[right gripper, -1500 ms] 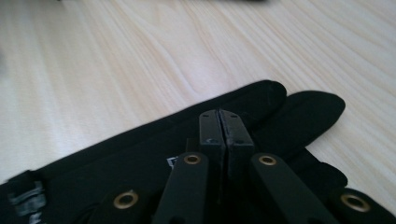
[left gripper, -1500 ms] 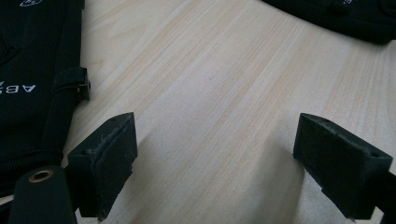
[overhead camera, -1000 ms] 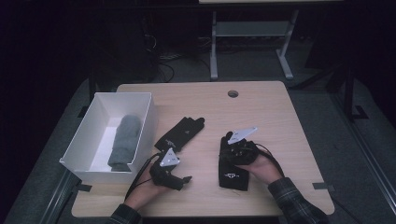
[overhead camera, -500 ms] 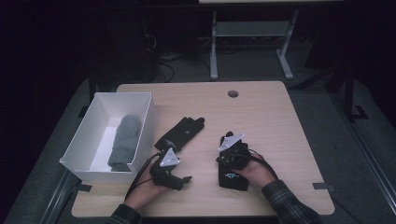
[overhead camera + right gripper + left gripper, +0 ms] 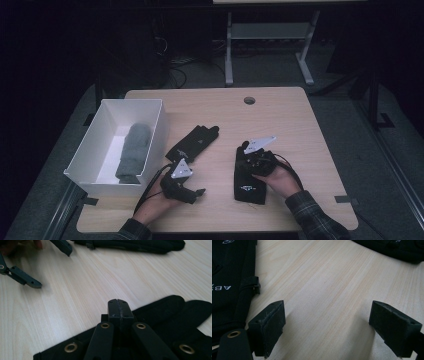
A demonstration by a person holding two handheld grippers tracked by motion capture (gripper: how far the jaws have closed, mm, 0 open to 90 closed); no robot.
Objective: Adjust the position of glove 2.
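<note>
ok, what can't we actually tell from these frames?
- Right gripper, right gripper view: jaws shut over the near black fabric glove; whether cloth is pinched cannot be seen, the jaws' own bodies hide it.
- White lettering on the far black glove, left gripper view: cut off by the left edge.
- Grey rolled cloth in the white box, high view: its near end is hidden by the box wall; too small to identify.

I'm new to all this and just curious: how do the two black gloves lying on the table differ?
The left glove lies slanted beside the white box, untouched; the right glove lies nearly straight, close to the table's near edge. The right tongs sit shut over the right glove, while the open left tongs are off the left glove. Both are black with small white print.
</note>
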